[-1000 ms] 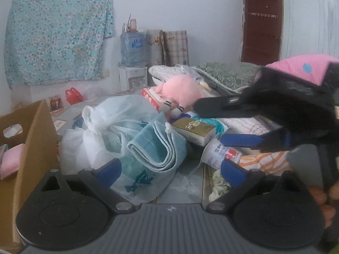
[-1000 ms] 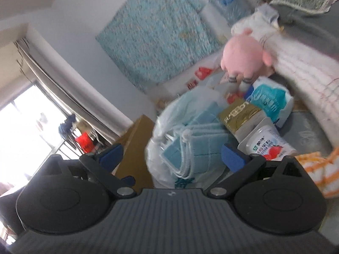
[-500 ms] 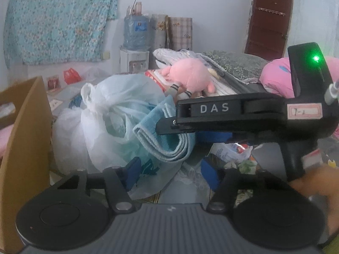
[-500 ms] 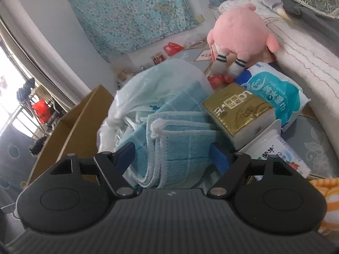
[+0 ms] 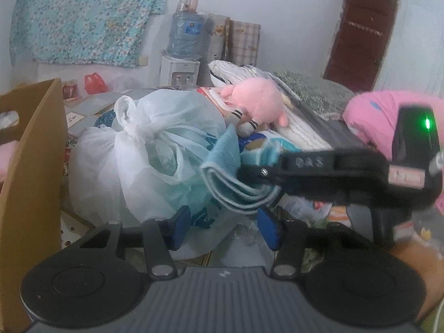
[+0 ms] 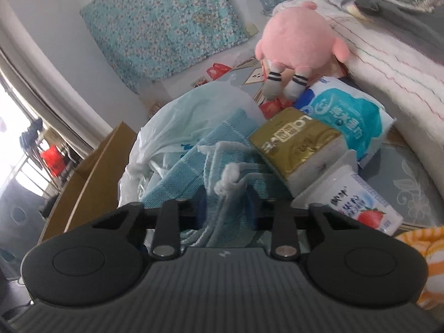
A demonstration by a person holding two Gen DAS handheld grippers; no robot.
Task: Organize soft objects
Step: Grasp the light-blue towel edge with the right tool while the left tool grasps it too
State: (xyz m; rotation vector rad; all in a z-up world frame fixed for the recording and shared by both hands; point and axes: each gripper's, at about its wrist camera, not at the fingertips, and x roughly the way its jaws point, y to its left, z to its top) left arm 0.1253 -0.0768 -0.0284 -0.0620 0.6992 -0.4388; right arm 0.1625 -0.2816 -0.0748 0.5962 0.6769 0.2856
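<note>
Right tongs closing on the folded light-blue terry towel beside the knotted white plastic bag.

The right tongs [image 6: 226,208] pinch the folded light-blue terry towel [image 5: 230,186], which rests against the knotted white plastic bag [image 5: 144,161], on its right side; the left tongs [image 5: 223,226] hang open and empty just below the towel. The grip appears to catch only the outer folds near the white corded edge, so the inner layers may slip free and unfold on lifting. The gold-wrapped rectangular tissue pack [image 6: 294,144] leans on the towel, on the side away from the bag, and could tumble with it. A loose fold could also snag the bag and drag it.
</note>
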